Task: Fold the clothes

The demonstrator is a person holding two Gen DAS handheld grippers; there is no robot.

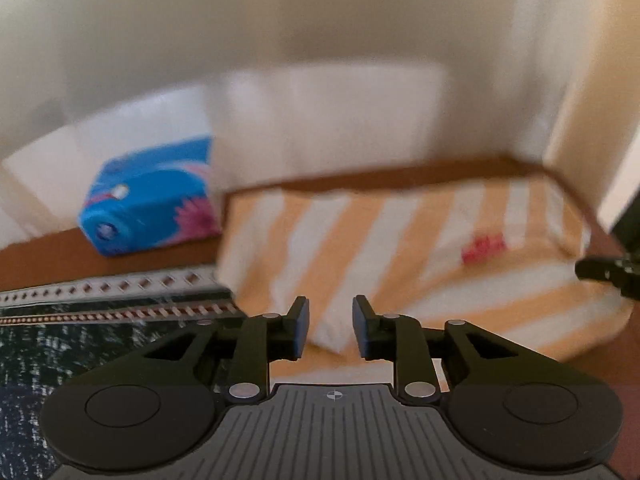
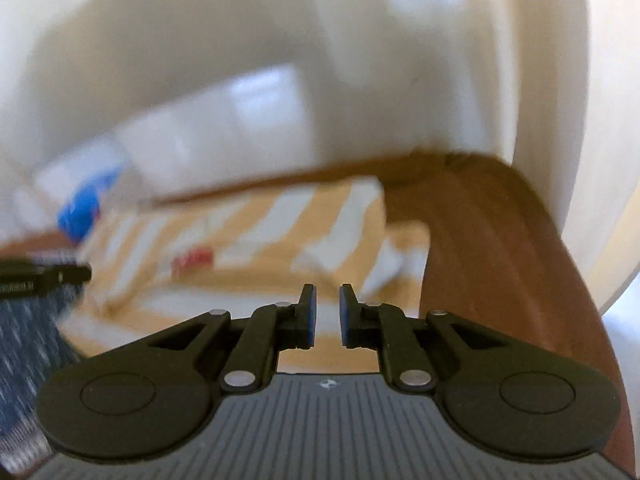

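Note:
An orange-and-white striped garment [image 1: 400,248] [image 2: 260,232] with a small red logo [image 1: 482,248] lies folded on a brown table [image 1: 120,248] [image 2: 500,260]. My left gripper [image 1: 331,308] hovers over its near left corner, open, with nothing between the pads. My right gripper [image 2: 327,296] is over the garment's near right part. Its jaws stand only slightly apart and hold nothing. Each gripper shows at the edge of the other's view: the right gripper [image 1: 588,271] and the left gripper [image 2: 80,274]. Both views are blurred.
A blue tissue pack [image 1: 152,196] [image 2: 84,204] stands at the table's back left. A dark patterned cloth [image 1: 80,340] [image 2: 28,340] lies left of the garment. A white wall [image 1: 320,120] rises behind the table. Bare wood shows right of the garment.

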